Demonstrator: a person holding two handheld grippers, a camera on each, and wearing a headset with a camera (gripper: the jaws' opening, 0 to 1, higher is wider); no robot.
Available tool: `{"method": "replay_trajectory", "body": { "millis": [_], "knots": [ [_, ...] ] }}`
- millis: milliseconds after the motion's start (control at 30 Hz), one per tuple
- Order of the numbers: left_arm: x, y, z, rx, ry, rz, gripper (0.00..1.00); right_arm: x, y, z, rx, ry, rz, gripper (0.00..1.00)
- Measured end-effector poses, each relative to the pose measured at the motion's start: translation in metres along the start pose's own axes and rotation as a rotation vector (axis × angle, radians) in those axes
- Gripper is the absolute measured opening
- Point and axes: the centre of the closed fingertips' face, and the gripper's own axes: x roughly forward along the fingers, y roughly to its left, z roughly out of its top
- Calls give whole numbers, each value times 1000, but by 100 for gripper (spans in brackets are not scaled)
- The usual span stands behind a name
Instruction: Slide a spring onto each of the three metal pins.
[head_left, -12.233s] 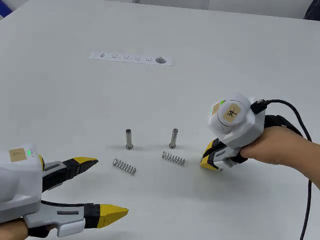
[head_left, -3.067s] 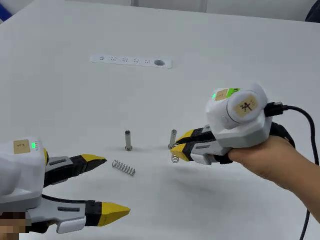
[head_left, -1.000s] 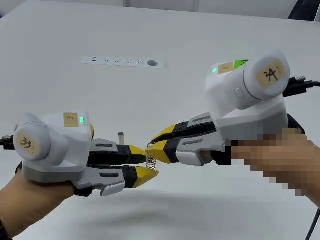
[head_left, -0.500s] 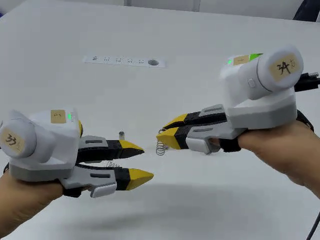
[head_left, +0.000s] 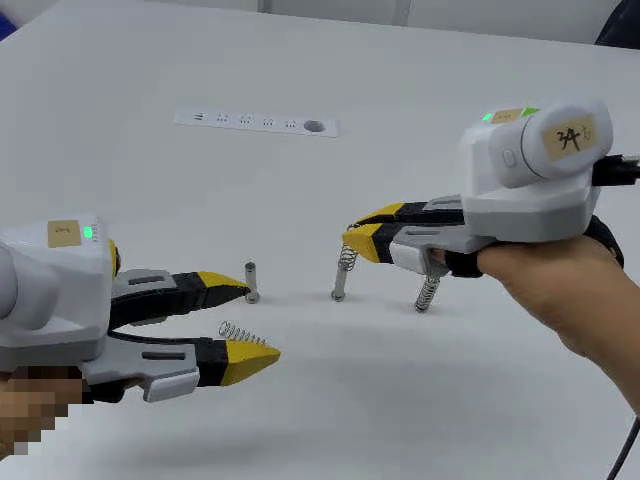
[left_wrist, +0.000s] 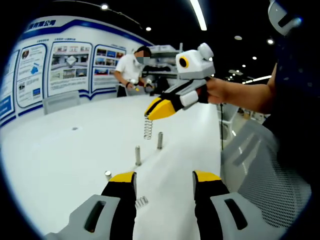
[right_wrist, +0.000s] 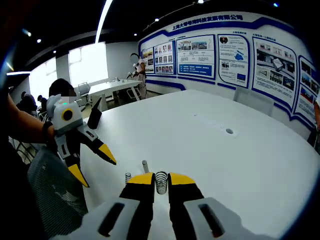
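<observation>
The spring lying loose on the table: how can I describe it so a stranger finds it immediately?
On the white table, find the left gripper with yellow tips at the near left. The loose spring lies flat, seen between its open jaws, near the bare pin; the held spring and the rightmost spring stand up.

Open desk (head_left: 298, 335) between left pin (head_left: 251, 281) and middle pin (head_left: 339, 288); right claw (head_left: 353, 239), gripping a spring (head_left: 346, 259), blocks the middle pin's top.
</observation>
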Motion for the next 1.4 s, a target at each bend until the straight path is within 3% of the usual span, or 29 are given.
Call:
{"method": "replay_trajectory", "body": {
  "millis": [267, 600, 1033, 1400],
  "knots": [
    [-8, 4, -2, -18, -8, 31, 52, 12, -16, -3, 2, -4, -38, 11],
    [-13, 7, -5, -39, -17, 55, 58, 26, -24, -17, 1, 40, -40, 11],
    [-17, 10, -9, -63, -20, 71, 61, 33, -26, -27, 8, 57, -39, 11],
    [-18, 10, -13, -71, -13, 75, 61, 47, -26, -50, -8, 100, -36, 12]
  ]
}}
